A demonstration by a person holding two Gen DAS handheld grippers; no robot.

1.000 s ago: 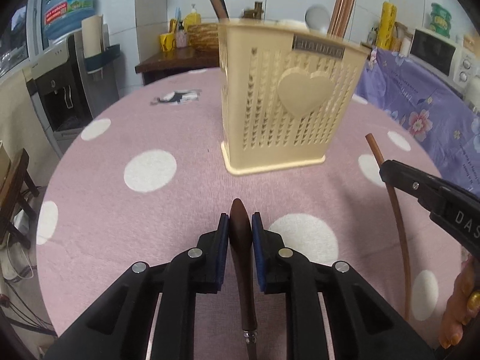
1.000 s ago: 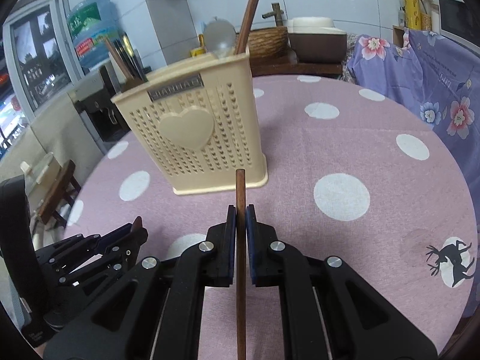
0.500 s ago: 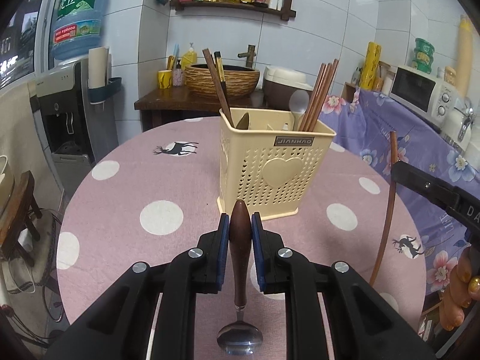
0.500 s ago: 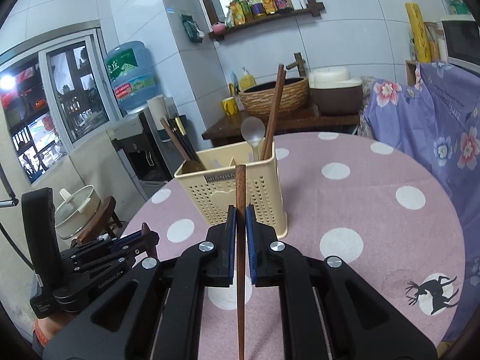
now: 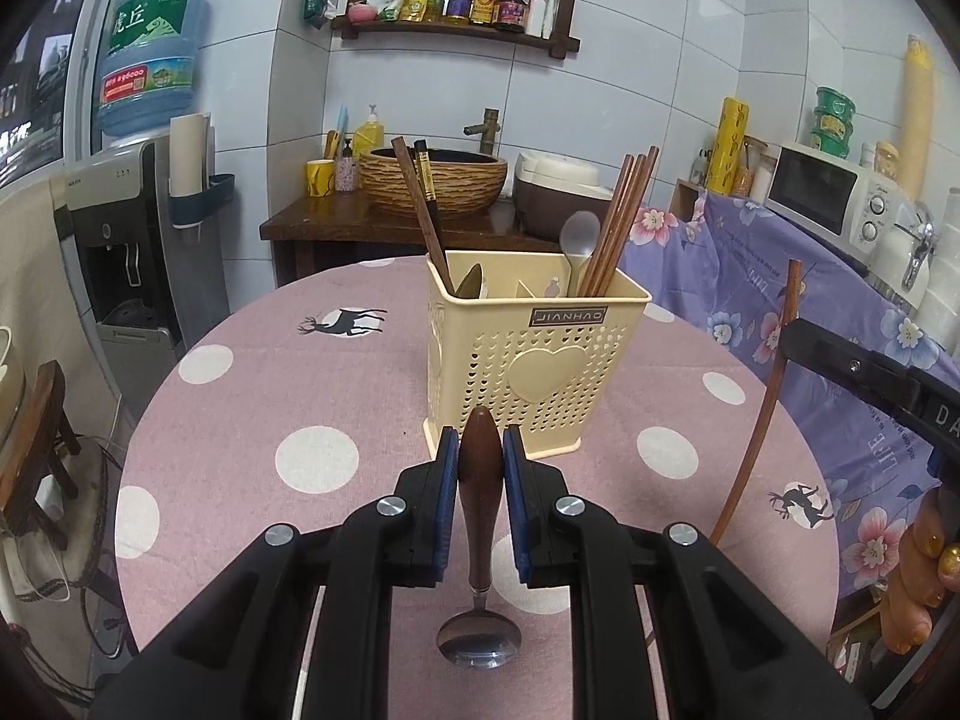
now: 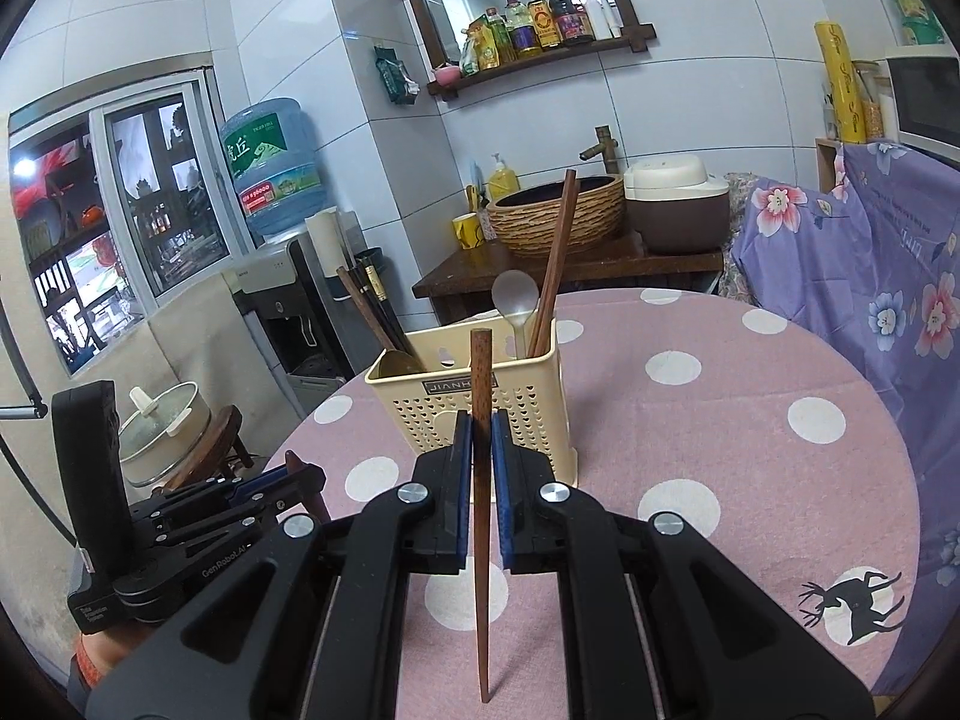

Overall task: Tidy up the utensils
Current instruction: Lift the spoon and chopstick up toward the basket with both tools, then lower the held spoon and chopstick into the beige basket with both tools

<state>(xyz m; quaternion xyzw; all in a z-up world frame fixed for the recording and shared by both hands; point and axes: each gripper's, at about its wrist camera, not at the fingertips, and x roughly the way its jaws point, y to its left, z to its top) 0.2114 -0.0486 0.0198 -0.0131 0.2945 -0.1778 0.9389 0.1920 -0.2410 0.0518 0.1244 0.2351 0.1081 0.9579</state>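
A cream perforated utensil holder [image 5: 528,360] [image 6: 480,402] stands on the pink dotted table [image 5: 288,384]. It holds brown chopsticks [image 5: 618,222], dark chopsticks [image 5: 423,210] and a pale spoon [image 5: 579,240]. My left gripper [image 5: 480,450] is shut on a wooden-handled metal spoon [image 5: 480,498], bowl hanging down, in front of the holder. It also shows in the right wrist view [image 6: 294,474]. My right gripper [image 6: 480,426] is shut on a single brown chopstick [image 6: 480,510], held upright in front of the holder. That chopstick shows in the left wrist view [image 5: 762,420].
A dark wooden side table [image 5: 384,228] with a woven basin [image 5: 432,180] and rice cooker [image 6: 678,204] stands behind the table. A water dispenser [image 5: 138,210] is at the left. A purple floral cloth [image 5: 810,276] and microwave [image 5: 828,198] are at the right.
Both grippers have lifted up and back from the table with their utensils. The holder now looks smaller and farther, and the spoon's bowl hangs free above the table.
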